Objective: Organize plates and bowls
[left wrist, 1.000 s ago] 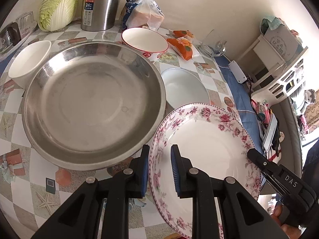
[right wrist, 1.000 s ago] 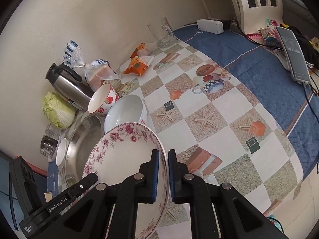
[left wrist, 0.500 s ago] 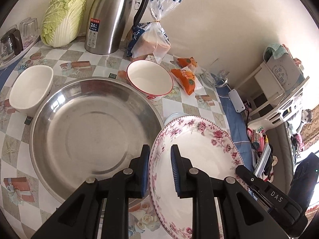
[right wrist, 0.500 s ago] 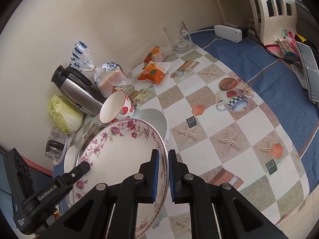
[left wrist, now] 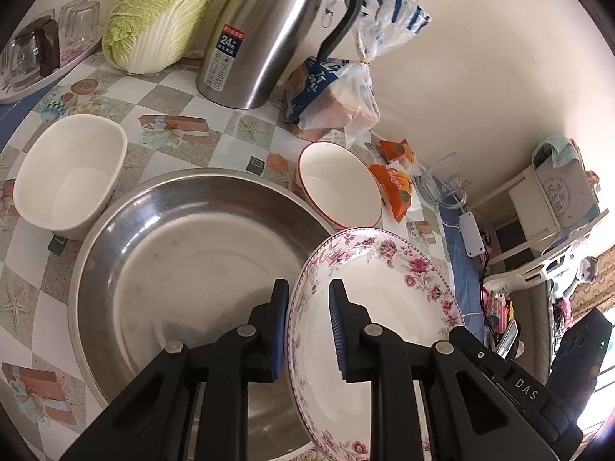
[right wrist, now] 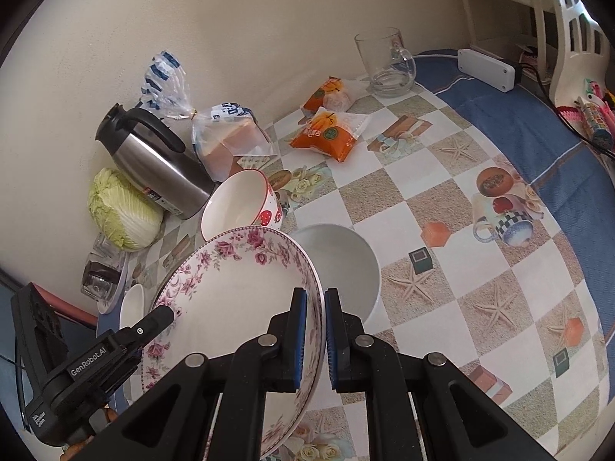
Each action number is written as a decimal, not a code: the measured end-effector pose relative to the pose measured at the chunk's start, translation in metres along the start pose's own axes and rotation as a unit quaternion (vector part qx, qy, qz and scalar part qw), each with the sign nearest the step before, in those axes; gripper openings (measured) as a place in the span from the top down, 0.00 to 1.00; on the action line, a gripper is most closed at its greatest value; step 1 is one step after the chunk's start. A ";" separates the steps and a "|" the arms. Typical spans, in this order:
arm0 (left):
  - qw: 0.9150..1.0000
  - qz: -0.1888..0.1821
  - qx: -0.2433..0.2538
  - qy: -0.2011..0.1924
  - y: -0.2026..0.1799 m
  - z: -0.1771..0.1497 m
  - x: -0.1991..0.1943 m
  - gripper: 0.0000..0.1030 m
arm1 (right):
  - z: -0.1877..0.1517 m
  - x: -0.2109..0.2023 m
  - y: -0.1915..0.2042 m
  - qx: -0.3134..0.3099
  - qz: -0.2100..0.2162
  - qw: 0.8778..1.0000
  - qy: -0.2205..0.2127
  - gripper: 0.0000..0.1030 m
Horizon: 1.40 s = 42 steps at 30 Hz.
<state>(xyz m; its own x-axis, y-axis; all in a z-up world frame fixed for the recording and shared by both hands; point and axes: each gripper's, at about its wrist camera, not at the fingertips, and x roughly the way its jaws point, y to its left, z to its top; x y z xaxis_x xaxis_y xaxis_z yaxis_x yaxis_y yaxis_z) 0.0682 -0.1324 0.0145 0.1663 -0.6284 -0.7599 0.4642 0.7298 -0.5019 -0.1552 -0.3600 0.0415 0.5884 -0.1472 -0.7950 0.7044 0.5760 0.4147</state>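
Both grippers hold one floral plate [left wrist: 388, 307] by opposite rims, lifted above the table. My left gripper [left wrist: 307, 330] is shut on its left rim; my right gripper [right wrist: 315, 336] is shut on its right rim, and the plate [right wrist: 238, 299] tilts between them. A large steel basin [left wrist: 180, 265] lies below to the left. A red-rimmed strawberry bowl [left wrist: 338, 188] [right wrist: 242, 203] sits behind the plate. A white oblong bowl [left wrist: 71, 176] stands left of the basin. A plain white bowl [right wrist: 342, 265] sits right of the plate.
Against the wall stand a steel thermos [left wrist: 269, 34], a cabbage [left wrist: 157, 15] and a bag of bread [left wrist: 338, 92]. Orange snack packs [right wrist: 326, 134] and a glass mug [right wrist: 384, 61] lie further right. A tray of glasses [left wrist: 34, 53] is at far left.
Both grippers have raised the floral plate and carried it towards the wall; it now hangs partly over the basin's right edge and covers the plain white bowl in the left view.
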 end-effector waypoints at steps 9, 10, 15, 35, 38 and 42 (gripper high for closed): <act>0.998 0.000 -0.058 -0.032 0.051 0.018 -0.021 0.79 | 0.005 0.023 0.053 -0.042 0.017 0.999 0.003 0.90; 0.997 0.002 -0.064 -0.036 0.057 0.019 -0.024 0.79 | 0.004 0.026 0.059 -0.047 0.020 0.999 0.005 0.90; 0.995 0.011 -0.088 -0.050 0.081 0.024 -0.038 0.79 | -0.005 0.043 0.084 -0.064 0.036 0.997 0.016 0.90; 0.994 0.043 -0.103 -0.006 0.099 0.012 -0.023 0.79 | -0.022 0.076 0.095 -0.071 0.031 0.995 0.059 0.90; 0.994 0.038 -0.104 0.002 0.098 0.010 -0.018 0.79 | -0.021 0.076 0.089 -0.062 0.031 0.996 0.063 0.90; 0.994 0.043 -0.103 0.011 0.096 0.008 -0.012 0.79 | -0.019 0.077 0.084 -0.059 0.027 0.996 0.065 0.90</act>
<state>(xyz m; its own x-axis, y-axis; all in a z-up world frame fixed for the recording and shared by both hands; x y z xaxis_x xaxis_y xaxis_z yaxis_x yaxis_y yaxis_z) 0.1182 -0.0568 -0.0216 0.1777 -0.5575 -0.8109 0.2603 0.8213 -0.5076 -0.0582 -0.3075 0.0062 0.5625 -0.0122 -0.8267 0.6166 0.6722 0.4097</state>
